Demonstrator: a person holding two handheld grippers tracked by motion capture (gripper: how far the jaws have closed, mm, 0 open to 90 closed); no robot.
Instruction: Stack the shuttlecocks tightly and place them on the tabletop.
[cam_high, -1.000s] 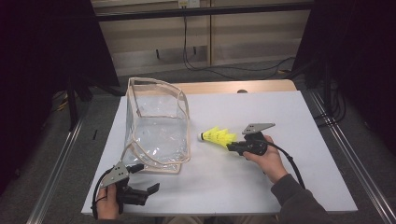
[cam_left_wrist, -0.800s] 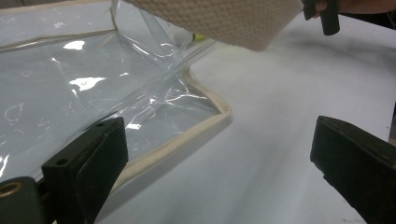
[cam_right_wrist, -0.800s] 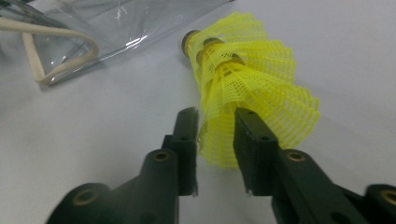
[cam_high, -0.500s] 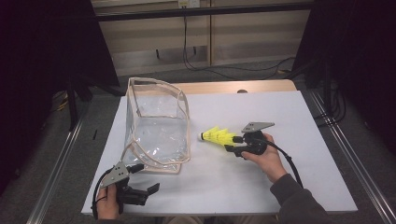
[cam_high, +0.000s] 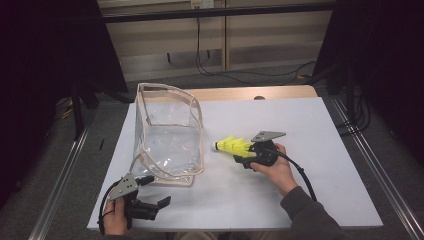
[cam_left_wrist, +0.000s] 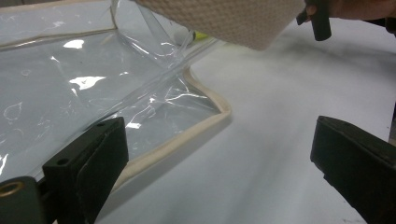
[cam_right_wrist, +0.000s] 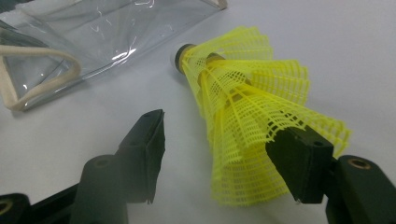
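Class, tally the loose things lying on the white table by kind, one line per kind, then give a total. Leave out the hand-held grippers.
Yellow plastic mesh shuttlecocks, nested in a stack: at least 3, exact number unclear
Clear plastic bag with beige fabric trim: 1
Total: at least 4

left claw (cam_high: 162, 202): jaws apart | right claw (cam_high: 239, 159): jaws just opening

I see bright yellow shuttlecocks (cam_right_wrist: 243, 116) with a netted mesh pattern and a dark band at the nose. The pouch (cam_high: 167, 137) is clear, glossy plastic trimmed in cream webbing. My grippers' jaws are matte black. The table sheet (cam_high: 300, 125) is plain white, its wooden edge (cam_high: 240, 93) light tan.
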